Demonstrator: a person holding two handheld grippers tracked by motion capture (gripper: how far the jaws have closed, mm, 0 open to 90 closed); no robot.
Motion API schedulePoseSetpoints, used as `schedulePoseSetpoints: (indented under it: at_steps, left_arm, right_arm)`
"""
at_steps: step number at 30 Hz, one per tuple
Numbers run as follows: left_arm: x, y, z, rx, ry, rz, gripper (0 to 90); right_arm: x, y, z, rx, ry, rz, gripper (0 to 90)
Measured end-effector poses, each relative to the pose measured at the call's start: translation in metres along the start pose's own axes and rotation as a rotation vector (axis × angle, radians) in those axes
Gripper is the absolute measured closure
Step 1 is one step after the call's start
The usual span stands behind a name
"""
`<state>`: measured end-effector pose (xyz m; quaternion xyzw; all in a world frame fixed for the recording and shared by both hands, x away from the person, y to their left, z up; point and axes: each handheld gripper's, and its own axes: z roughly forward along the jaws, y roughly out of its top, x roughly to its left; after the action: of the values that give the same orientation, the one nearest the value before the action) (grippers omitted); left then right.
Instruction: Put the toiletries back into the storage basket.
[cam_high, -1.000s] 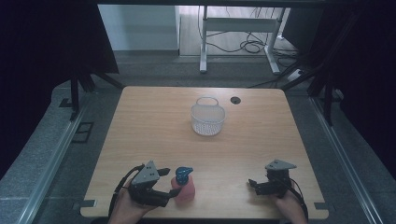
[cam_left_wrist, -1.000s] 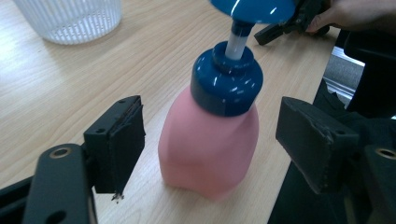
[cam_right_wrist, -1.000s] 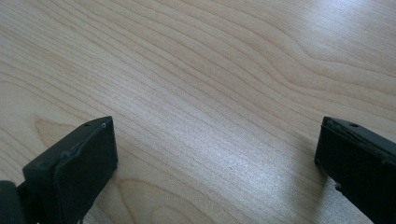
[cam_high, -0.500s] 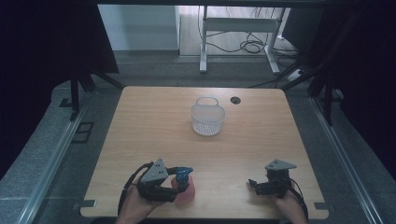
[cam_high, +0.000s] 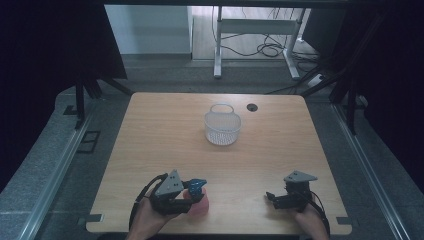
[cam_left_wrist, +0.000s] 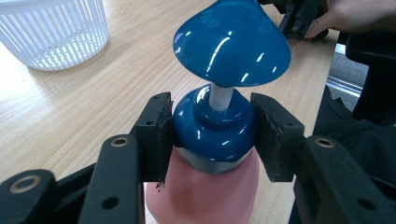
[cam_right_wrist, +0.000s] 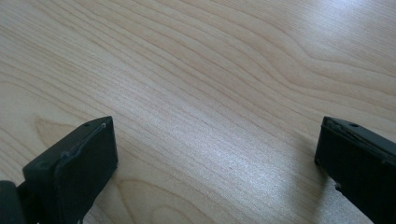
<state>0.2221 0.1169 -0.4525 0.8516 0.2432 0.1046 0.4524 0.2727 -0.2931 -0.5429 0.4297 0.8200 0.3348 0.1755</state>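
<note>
Left gripper at table's 7 o'clock, jaws pressed on blue pump collar of pink bottle. Right gripper at 5 o'clock, jaws wide apart, low over wood.

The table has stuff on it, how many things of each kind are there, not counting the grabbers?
Pink pump bottle with a blue top, between the left gripper's jaws: 1
White slatted basket: 1
Total: 2
</note>
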Motion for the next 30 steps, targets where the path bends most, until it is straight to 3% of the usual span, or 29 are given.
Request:
schedulePoseSetpoints:
  at_steps: [13,30]
  left_arm:
    - [0.000,0.006,-0.003,0.012,0.025,0.002,53.0]
    - [0.010,0.033,-0.016,-0.002,0.054,-0.010,52.9]
  right_arm:
    - [0.000,0.000,0.000,0.000,0.000,0.000,0.0]
    - [0.000,0.000,0.000,-0.001,0.000,-0.002,0.0]
